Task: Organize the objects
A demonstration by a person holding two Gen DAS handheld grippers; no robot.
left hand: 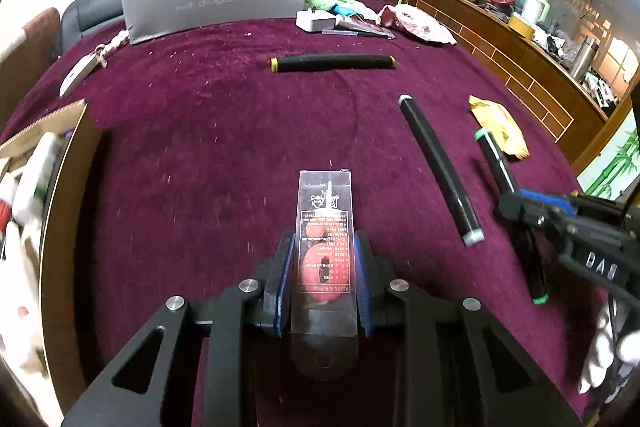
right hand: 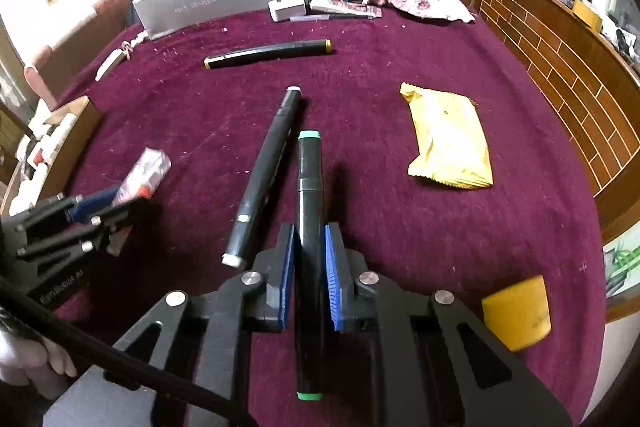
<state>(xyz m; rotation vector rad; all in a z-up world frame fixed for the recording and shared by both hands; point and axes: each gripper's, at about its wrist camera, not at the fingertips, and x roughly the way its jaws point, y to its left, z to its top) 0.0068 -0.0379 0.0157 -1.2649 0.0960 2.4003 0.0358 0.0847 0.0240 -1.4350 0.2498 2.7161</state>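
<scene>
L gripper pinched on clear plastic box — light, slick, crushable; hold mid-sides. R gripper clamped mid-barrel on green-capped marker — stiff, light.

The right claw is clamping a black marker with green end caps between its blue pads, the marker lying lengthwise along the claw. Just to its left, a black marker with white caps is lying on the maroon cloth of the counter. Farther back, a black marker with yellow caps is lying crosswise. A yellow snack packet is resting to the right, and a yellow cylinder nearer the edge. At left, the left claw is gripping a clear plastic package.
</scene>
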